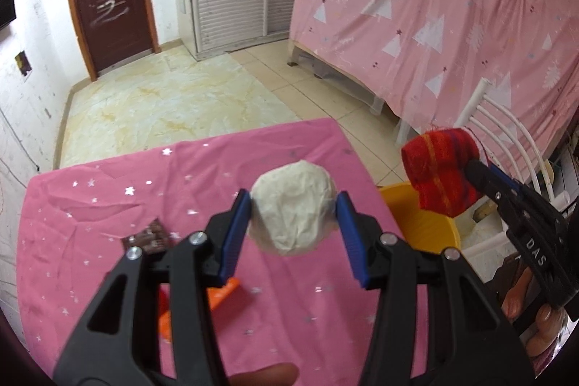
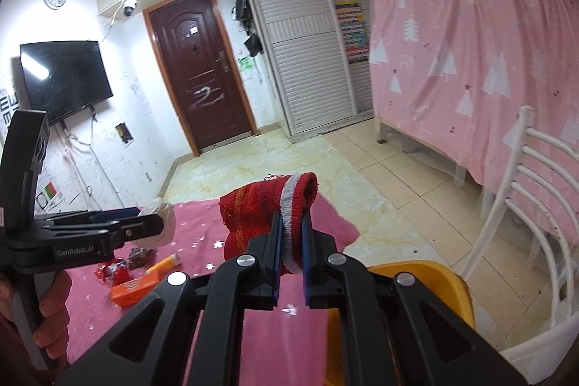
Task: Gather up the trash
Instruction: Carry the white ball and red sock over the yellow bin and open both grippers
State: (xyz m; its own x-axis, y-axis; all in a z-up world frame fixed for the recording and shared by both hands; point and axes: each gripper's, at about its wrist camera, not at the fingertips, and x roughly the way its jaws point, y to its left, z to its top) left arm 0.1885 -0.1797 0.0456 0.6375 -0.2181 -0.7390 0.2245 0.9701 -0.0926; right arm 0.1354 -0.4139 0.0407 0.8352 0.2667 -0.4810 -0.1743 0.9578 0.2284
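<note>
Left gripper: blue pads clamped on either side of a crumpled white paper ball, held above the pink star-print tablecloth. Ball roughly round, creased, off-white. Right gripper: jaws narrowed onto the white-striped cuff of a red knitted sock, which bulges forward and left of the pads; loose threads at its far edge. It hangs near the yellow bin, whose rim lies just right of the table, largely hidden behind the gripper body. On the cloth, left and near: orange box, orange tube, red wrapper, dark packet, the last too blurred to identify. White chair at right, cut off.
</note>
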